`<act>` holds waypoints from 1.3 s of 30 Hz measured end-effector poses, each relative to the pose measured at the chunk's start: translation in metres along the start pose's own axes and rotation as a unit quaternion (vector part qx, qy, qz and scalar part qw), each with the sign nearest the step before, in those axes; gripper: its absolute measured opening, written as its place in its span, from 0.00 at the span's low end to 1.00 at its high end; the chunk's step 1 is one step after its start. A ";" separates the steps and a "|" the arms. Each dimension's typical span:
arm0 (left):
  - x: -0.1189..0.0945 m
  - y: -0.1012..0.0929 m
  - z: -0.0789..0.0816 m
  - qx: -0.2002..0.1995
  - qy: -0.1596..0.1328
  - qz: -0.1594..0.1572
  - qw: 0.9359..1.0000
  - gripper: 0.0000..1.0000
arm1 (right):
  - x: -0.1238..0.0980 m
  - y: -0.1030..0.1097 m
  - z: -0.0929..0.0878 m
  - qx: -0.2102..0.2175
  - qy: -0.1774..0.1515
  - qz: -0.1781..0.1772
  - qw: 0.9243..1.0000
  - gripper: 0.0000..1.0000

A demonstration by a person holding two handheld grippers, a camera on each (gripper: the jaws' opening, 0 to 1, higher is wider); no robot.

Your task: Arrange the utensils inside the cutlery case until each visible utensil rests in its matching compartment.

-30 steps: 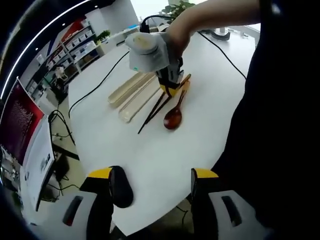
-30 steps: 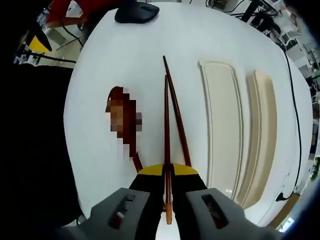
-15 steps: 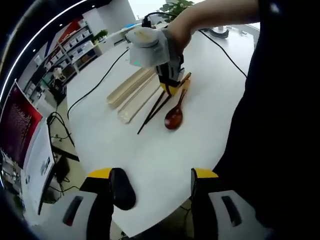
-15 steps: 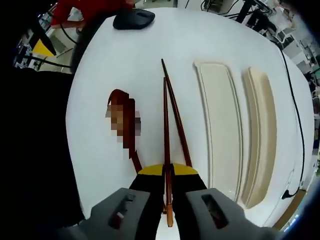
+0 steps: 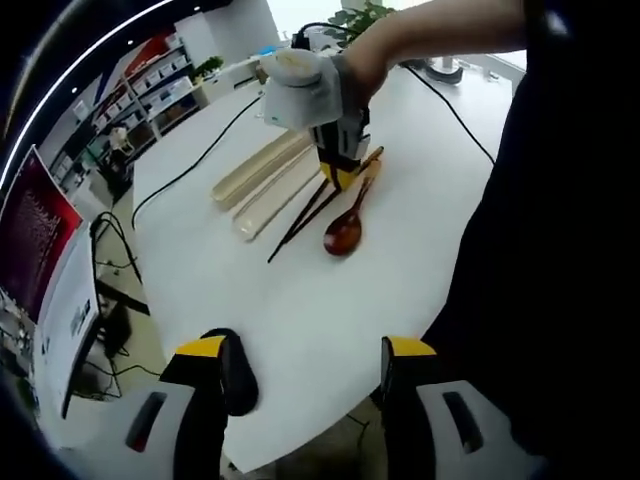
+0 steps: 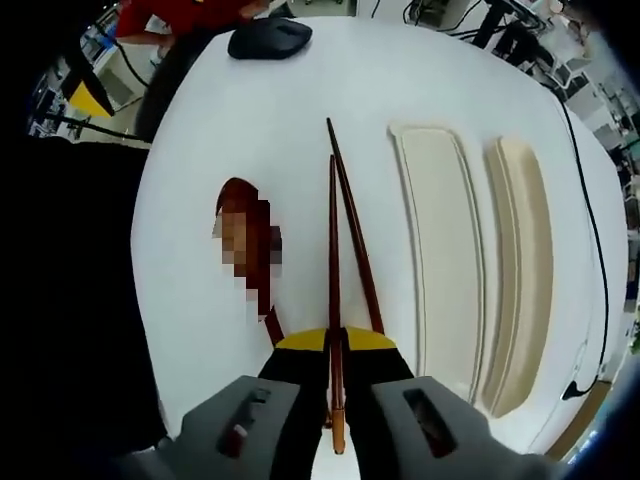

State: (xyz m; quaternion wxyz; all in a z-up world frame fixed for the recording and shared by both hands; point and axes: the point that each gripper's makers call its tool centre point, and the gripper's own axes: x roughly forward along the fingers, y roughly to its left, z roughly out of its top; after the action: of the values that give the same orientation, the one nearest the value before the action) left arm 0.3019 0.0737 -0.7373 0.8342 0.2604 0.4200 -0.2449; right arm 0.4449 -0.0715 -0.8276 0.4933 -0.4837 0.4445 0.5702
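Two chopsticks [image 6: 335,290] clenched in right tongs [image 6: 336,345] | left tongs [image 5: 304,375] released | spoon [image 5: 345,228] on table [image 5: 300,300]

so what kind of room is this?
Probably an office or lab, not a kitchen: shelves of boxes at the back, a big white table with a cable across it, a potted plant.

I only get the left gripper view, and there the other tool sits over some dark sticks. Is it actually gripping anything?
Observer: Yes. In the right gripper view, the right hand-held gripper is shut on one chopstick. The second chopstick appears to lie loose beside it.
Operator: And those two cream trays, is anything inside?
Observer: No. Seen from above, the nearer tray and the farther tray are both empty.
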 end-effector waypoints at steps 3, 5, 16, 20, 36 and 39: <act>0.003 0.002 -0.003 0.003 0.009 -0.003 1.000 0.63 | -0.001 0.002 0.000 0.009 -0.010 -0.001 1.000 0.01; 0.005 0.005 -0.001 0.001 0.008 -0.002 1.000 0.63 | -0.001 0.003 -0.001 0.008 -0.016 -0.006 1.000 0.01; 0.018 0.013 0.008 0.003 -0.011 -0.013 1.000 0.55 | -0.003 0.005 0.001 -0.005 -0.015 -0.016 1.000 0.00; 0.026 0.015 0.012 0.033 -0.004 -0.024 0.999 0.59 | -0.003 0.003 0.001 0.012 -0.019 -0.006 1.000 0.00; 0.042 0.027 0.066 -0.020 -0.064 -0.055 0.996 0.53 | -0.001 0.007 0.003 -0.027 -0.027 -0.007 0.999 0.00; 0.042 0.023 0.059 -0.011 -0.055 -0.052 0.997 0.54 | -0.001 0.006 0.003 -0.028 -0.017 -0.012 0.999 0.00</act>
State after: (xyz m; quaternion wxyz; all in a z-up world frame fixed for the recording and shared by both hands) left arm 0.3725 0.0449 -0.7363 0.8448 0.2158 0.3893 -0.2969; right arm 0.4387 -0.0695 -0.8263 0.4941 -0.4931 0.4140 0.5843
